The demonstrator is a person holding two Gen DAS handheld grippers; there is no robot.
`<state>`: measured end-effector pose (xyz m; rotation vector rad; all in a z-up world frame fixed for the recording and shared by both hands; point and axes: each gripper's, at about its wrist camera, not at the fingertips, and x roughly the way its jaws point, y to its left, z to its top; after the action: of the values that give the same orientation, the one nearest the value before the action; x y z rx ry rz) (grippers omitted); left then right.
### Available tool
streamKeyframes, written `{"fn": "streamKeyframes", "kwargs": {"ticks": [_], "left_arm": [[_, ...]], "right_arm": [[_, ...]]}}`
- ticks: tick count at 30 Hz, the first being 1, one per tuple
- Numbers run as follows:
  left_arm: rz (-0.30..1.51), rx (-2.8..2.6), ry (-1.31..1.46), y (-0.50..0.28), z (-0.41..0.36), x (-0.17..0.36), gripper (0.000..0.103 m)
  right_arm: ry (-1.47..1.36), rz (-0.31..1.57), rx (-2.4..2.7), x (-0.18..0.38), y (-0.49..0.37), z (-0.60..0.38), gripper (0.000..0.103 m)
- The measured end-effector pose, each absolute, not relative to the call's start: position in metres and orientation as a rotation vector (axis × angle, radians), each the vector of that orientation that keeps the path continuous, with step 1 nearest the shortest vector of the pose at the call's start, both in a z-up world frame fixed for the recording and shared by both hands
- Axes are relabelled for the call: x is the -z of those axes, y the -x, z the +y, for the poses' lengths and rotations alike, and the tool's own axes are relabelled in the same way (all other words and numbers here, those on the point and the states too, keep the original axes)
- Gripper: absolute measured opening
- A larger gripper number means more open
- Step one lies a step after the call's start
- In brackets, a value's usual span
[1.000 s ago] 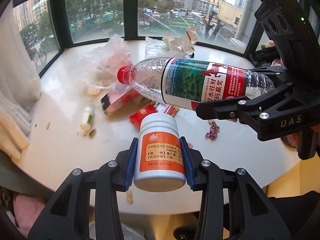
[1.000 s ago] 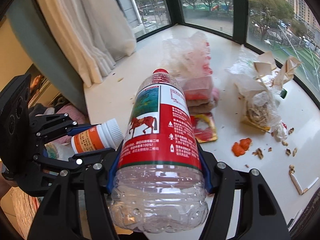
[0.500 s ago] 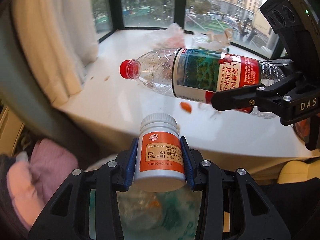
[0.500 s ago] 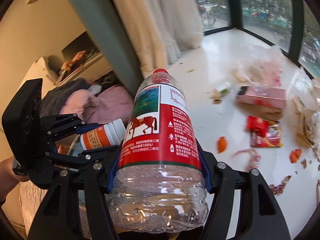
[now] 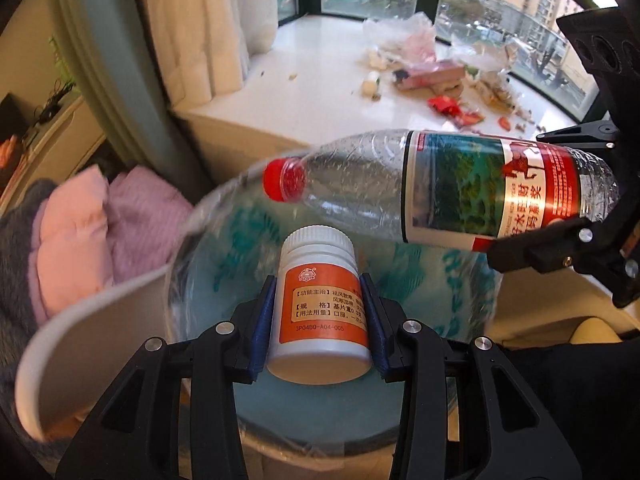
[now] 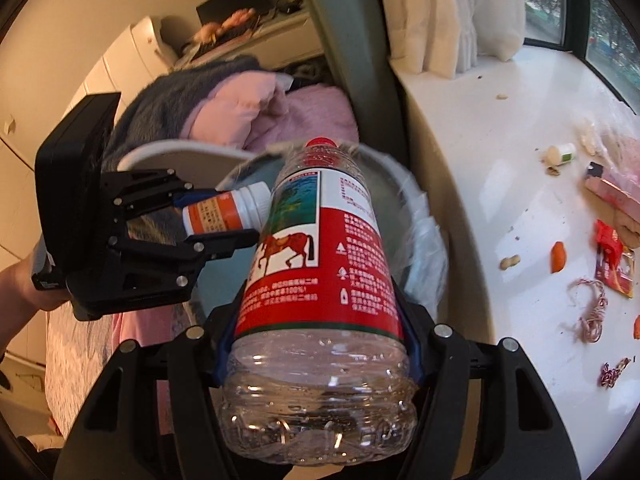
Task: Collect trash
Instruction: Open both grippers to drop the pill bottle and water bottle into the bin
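My left gripper [image 5: 318,296] is shut on a white pill bottle [image 5: 320,264] with an orange label, held upright between the blue pads. My right gripper [image 6: 318,320] is shut on a clear plastic water bottle [image 6: 320,248] with a red cap and a red and green label. Both hang over an open trash bin [image 5: 460,280] lined with a clear bag, its white lid [image 5: 100,340] raised at the left. In the right wrist view the left gripper [image 6: 236,216] and pill bottle [image 6: 224,212] sit left of the water bottle, above the bin [image 6: 424,216]. The water bottle [image 5: 460,188] lies crosswise in the left wrist view.
A white window ledge [image 6: 500,184] beside the bin carries litter: red wrappers [image 6: 612,256], plastic bags [image 5: 400,36], a small white bottle [image 6: 560,154], string [image 6: 592,312], peanuts and scraps. Pink and grey bedding [image 5: 80,240] lies left of the bin. A curtain [image 5: 200,20] hangs at the ledge's end.
Both grippers have swung away from above the littered ledge to above the open bin, each still holding its bottle. The ledge now lies behind and to the right.
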<state>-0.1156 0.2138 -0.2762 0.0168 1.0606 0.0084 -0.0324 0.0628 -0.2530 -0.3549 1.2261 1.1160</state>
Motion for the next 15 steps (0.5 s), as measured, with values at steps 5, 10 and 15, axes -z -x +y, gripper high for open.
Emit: {"fn": "streamKeyframes", "kwargs": {"ticks": [5, 10, 15], "left_arm": [[1.098, -0.025, -0.001, 0.118, 0.213, 0.296, 0.038], [1.115, -0.041, 0.032, 0.12, 0.218, 0.308, 0.038], [1.131, -0.045, 0.035, 0.122, 0.221, 0.314, 0.038]], "right_arm": [[0.439, 1.268, -1.099, 0.275, 0.037, 0.083, 0.06], [0.475, 1.275, -1.104, 0.289, 0.037, 0.096, 0.06], [0.507, 1.266, -1.128, 0.294, 0.036, 0.099, 0.061]]}}
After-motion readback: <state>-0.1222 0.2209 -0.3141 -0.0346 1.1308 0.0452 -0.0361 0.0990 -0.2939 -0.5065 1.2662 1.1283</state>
